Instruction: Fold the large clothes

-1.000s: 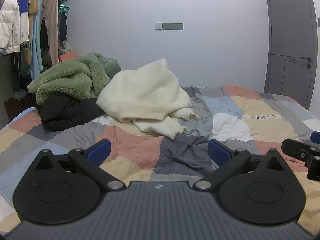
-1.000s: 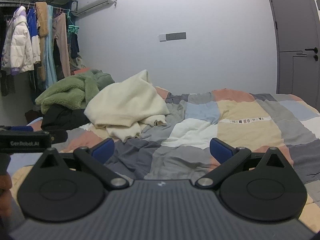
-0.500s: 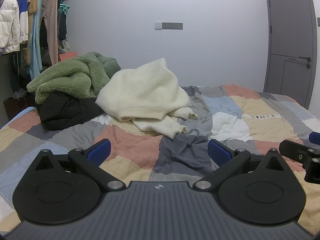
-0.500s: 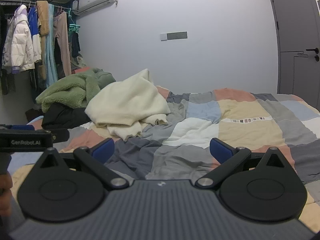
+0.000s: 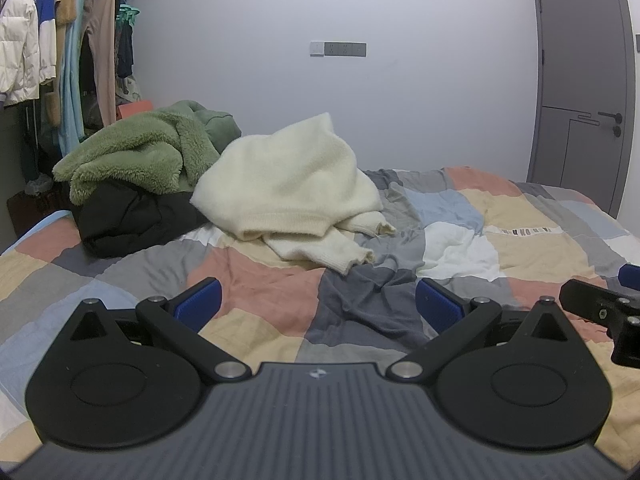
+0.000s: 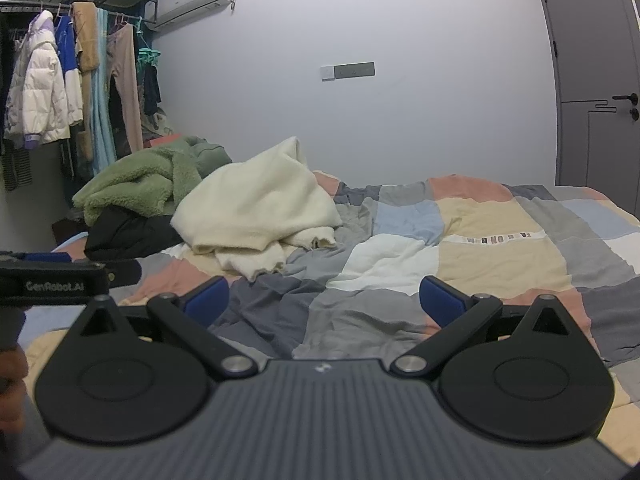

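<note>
Left wrist view: left gripper (image 5: pixel 318 300) jaws spread wide, empty; cream sweater (image 5: pixel 288 184) lies crumpled ahead on the patchwork quilt (image 5: pixel 520 236), well apart. Right wrist view: right gripper (image 6: pixel 324 298) likewise apart and empty, sweater ahead-left. Judgement: reach in low and pinch the ribbed hem, not the bulk.

left gripper (image 5: pixel 318 304): drifted slightly left | right gripper (image 6: pixel 324 302): barely shifted | clothes: unmoved

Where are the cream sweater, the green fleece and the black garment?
cream sweater (image 5: pixel 288 176), left wrist view, middle of its body.
green fleece (image 5: pixel 132 152), left wrist view, top fold.
black garment (image 6: pixel 128 232), right wrist view, front bulge.
</note>
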A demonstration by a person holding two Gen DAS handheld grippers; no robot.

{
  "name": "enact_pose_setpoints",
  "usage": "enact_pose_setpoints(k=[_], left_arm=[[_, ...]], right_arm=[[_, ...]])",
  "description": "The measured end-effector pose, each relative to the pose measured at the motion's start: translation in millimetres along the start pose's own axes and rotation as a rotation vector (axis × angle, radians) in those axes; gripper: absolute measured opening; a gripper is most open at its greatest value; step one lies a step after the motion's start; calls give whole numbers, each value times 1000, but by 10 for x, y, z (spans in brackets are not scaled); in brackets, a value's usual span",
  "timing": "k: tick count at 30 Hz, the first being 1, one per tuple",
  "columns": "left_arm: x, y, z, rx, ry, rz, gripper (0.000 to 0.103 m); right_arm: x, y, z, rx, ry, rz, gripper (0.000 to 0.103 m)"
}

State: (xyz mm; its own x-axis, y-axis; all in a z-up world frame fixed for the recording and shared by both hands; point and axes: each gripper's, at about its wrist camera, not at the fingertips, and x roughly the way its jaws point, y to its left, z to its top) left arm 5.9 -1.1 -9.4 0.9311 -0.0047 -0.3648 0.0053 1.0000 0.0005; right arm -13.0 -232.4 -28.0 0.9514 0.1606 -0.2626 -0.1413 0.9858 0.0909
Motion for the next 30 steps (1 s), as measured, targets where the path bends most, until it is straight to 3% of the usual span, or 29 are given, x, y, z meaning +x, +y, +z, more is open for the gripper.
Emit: enact_pose_setpoints(k=[13, 30], left_arm=[[115, 5, 85, -7, -13, -8, 103], [692, 132, 460, -1, -32, -49, 103]], right_arm=[[84, 72, -2, 19, 12, 47, 103], [562, 185, 271, 41, 28, 65, 103]])
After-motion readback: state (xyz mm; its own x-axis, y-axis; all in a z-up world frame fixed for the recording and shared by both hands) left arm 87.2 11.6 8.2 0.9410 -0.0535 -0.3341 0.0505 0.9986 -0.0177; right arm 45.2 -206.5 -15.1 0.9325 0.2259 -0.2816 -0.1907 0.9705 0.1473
